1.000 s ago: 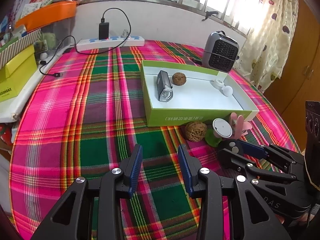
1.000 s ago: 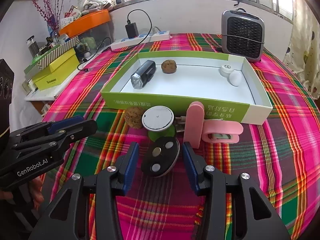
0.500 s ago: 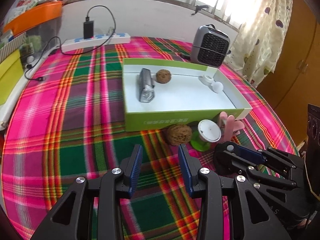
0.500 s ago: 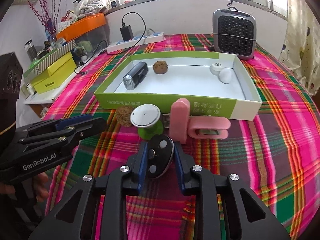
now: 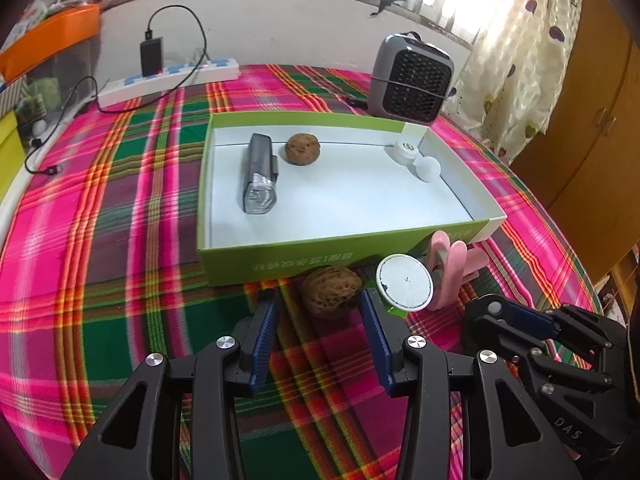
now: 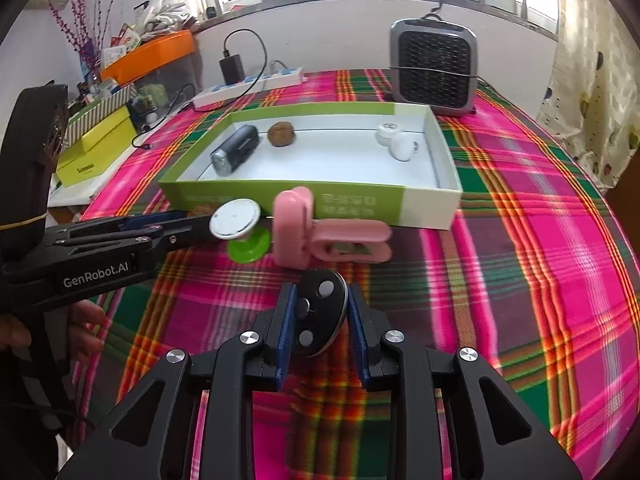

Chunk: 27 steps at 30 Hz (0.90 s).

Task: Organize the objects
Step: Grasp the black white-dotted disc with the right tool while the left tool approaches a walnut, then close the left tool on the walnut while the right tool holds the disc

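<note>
My right gripper (image 6: 320, 312) is shut on a black oval disc with white dots (image 6: 320, 312) and holds it just above the plaid cloth. My left gripper (image 5: 320, 328) is open, its fingers to either side of a brown walnut (image 5: 331, 291) in front of the green box (image 5: 304, 264). A white-topped green stand (image 5: 405, 283) and a pink clip (image 5: 452, 264) lie beside the walnut. Inside the box are a grey bike light (image 5: 259, 174), a second walnut (image 5: 302, 149) and two white pieces (image 5: 416, 159).
A grey fan heater (image 5: 412, 78) stands behind the box. A power strip with a charger (image 5: 168, 76) lies at the back left. Yellow boxes and an orange tray (image 6: 120, 92) sit off the table's left side.
My right gripper closed on the black disc and lifted it slightly. My left gripper moved forward to the walnut in front of the box.
</note>
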Available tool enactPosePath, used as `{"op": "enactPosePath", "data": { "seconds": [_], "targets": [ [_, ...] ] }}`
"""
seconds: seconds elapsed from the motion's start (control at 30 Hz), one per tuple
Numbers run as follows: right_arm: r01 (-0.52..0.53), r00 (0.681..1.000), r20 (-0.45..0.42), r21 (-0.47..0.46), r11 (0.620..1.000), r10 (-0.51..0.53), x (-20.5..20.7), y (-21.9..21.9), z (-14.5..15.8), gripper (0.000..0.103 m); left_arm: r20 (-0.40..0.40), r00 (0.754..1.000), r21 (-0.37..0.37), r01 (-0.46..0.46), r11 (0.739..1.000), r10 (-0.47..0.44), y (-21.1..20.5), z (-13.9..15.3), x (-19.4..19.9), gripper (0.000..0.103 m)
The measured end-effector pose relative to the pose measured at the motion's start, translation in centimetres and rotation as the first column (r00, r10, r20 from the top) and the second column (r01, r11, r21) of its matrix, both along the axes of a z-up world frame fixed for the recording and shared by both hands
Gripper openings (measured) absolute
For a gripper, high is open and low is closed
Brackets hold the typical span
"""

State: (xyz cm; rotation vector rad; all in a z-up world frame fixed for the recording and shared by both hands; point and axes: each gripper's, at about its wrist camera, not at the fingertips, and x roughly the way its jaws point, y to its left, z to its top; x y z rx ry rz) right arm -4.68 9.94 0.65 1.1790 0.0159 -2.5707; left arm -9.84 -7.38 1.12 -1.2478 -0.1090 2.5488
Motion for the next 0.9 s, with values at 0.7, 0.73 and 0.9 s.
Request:
{"op": "enactPosePath", "data": {
  "seconds": [0.7, 0.73, 0.9],
  "targets": [
    [-0.004, 1.000, -0.006, 0.003, 1.000, 0.004, -1.2, 1.8, 0.0, 0.027, 0.004, 0.999, -0.035, -0.033, 0.999, 0.033, 0.8, -0.3, -1.1, 0.040],
    [-0.005, 1.000, -0.006, 0.002, 1.000, 0.005, -1.2, 1.8, 0.0, 0.027, 0.004, 0.999, -0.032, -0.036, 0.999, 0.036, 0.8, -0.3, -1.1, 0.040],
    [-0.012, 1.000, -0.007, -0.005, 1.000, 0.012, -1.3, 1.8, 0.0, 0.027, 0.001, 0.999, -0.043, -0.049, 0.998, 0.049, 0.8, -0.3, -1.1, 0.035]
  ]
}}
